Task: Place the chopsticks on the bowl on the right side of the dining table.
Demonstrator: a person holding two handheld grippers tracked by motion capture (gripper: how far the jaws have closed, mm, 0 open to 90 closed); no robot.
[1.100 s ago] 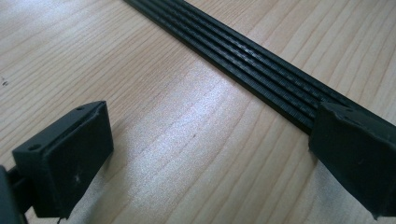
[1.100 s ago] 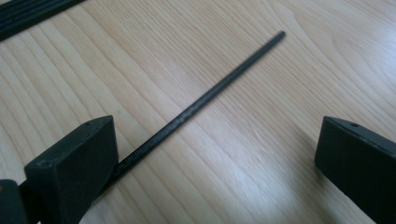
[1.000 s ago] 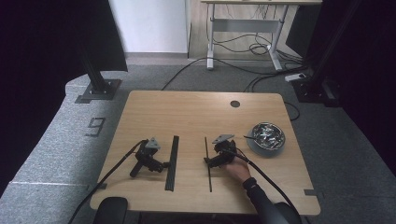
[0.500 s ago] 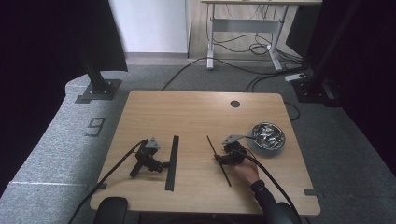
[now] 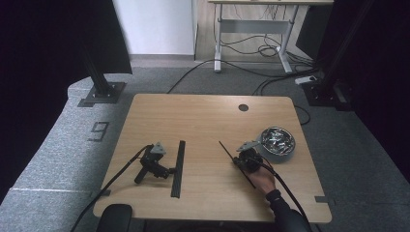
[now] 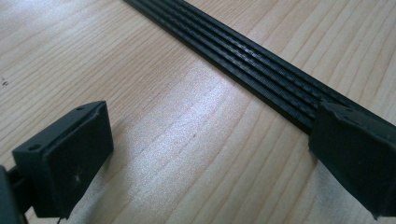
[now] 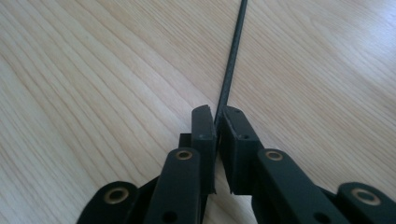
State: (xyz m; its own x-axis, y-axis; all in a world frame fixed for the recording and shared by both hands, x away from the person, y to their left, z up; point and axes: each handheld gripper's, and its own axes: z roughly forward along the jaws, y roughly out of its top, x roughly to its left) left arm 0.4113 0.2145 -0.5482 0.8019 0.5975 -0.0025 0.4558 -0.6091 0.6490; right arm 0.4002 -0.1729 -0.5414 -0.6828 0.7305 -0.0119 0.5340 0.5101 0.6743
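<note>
A thin black rod lies slanted on the wooden table. My right gripper, held by a hand, is clamped on it. In the right gripper view the jaws have just been closing and now pinch the rod between the pads, with the gripper shut on it. A wide ribbed black strip lies left of centre. My left gripper rests on the table beside it with no hand on it. In the left gripper view it is open, with one pad over the strip.
A metal bowl with shiny small parts sits just right of my right gripper. A round cable hole is at the table's far side. Cables trail from both grippers toward the near edge.
My right gripper has closed on the thin rod and shifted right toward the bowl. The rod has swung from straight to slanted. The left gripper has not moved.
</note>
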